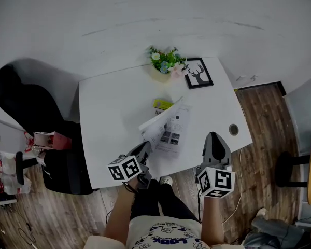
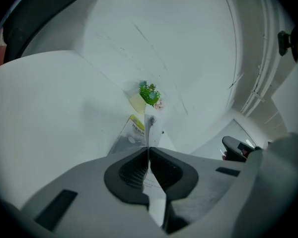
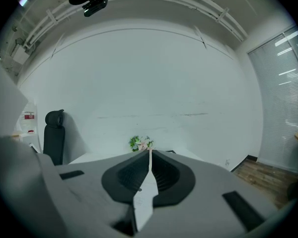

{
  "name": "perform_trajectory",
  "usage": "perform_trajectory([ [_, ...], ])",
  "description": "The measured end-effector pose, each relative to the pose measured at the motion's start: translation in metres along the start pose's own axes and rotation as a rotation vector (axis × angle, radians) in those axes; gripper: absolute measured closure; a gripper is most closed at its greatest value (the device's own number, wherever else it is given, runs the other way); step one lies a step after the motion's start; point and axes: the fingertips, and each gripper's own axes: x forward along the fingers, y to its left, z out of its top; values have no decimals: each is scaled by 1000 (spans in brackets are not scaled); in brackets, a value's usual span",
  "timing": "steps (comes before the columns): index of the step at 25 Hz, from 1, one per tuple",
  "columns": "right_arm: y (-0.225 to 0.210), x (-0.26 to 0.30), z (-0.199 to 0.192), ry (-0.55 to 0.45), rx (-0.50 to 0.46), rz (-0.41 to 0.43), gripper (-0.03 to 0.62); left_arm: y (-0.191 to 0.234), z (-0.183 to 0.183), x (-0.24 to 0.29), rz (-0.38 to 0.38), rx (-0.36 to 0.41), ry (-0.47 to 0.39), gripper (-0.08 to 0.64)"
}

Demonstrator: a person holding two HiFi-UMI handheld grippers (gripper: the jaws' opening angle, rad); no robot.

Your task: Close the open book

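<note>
On the white tabletop (image 1: 109,113), the book (image 1: 172,131) lies open near the front edge, in front of the flowers (image 1: 166,60). My left tool (image 1: 146,149) is pinched tight on a raised page (image 2: 152,128) at the book's left side, and the sheet stands up out of the closed jaws. My right tool (image 1: 214,137) hangs over the tabletop's front edge, just right of the book, jaws together and holding nothing.

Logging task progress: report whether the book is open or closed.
Open: book lies spread on the table, some pages lifted, pinched in the left gripper.
</note>
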Motion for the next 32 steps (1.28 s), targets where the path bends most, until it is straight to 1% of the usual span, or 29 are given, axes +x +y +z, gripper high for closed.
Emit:
perform_trajectory([
  [10,-21,-16,-11,14,22,-49,563,-18,-47,16,8,201,162,526],
  [14,-28,-22,-14,15,31,-67,563,-23,-64,24,21,308,222,526],
  [21,-42,-33,-21,20,46,-103,563,-21,-77,30,66,439,285,526],
  [25,-48,-37,-24,24,53,-117,563,-24,-83,34,86,527,315,525],
  [32,-59,-44,-27,27,60,-143,563,-27,-99,43,112,660,376,479],
])
